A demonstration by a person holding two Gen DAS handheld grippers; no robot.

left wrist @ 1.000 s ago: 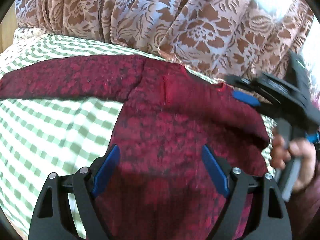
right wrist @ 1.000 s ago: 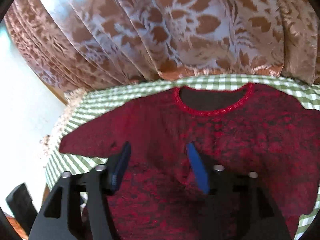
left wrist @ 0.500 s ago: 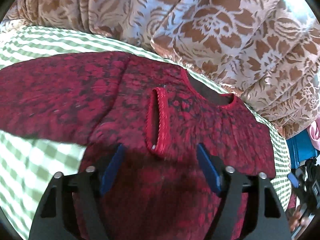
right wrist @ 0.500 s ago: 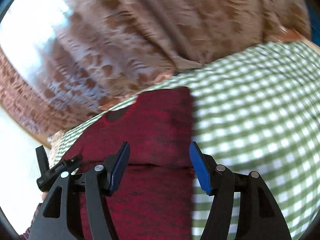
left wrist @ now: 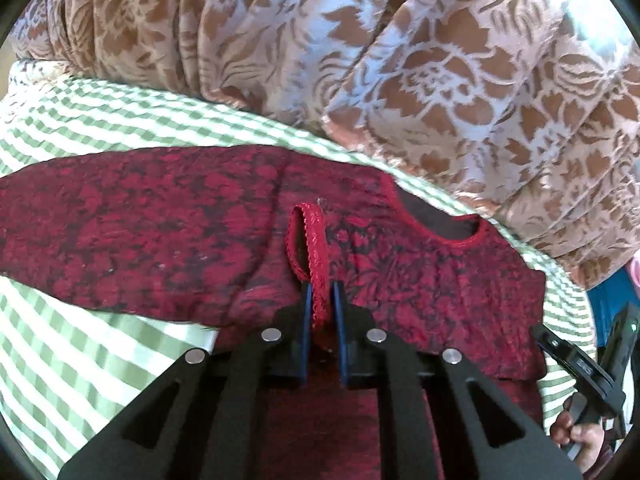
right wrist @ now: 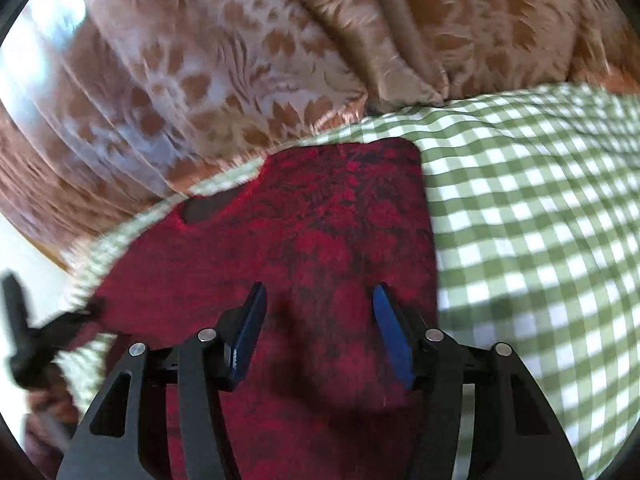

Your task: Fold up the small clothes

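Lying flat on the green checked cloth (left wrist: 80, 360), the red patterned top (left wrist: 420, 280) looks soft and limp. The left gripper (left wrist: 320, 300) pinches its lace-trimmed cuff (left wrist: 316, 248); the right gripper (right wrist: 318, 312), jaws closing, hovers over fabric, best gripped at hems.

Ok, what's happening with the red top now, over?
Left gripper shut on red top's lace-trimmed cuff. Right gripper over it, jaws closing, nothing pinched yet. Nothing in the way.
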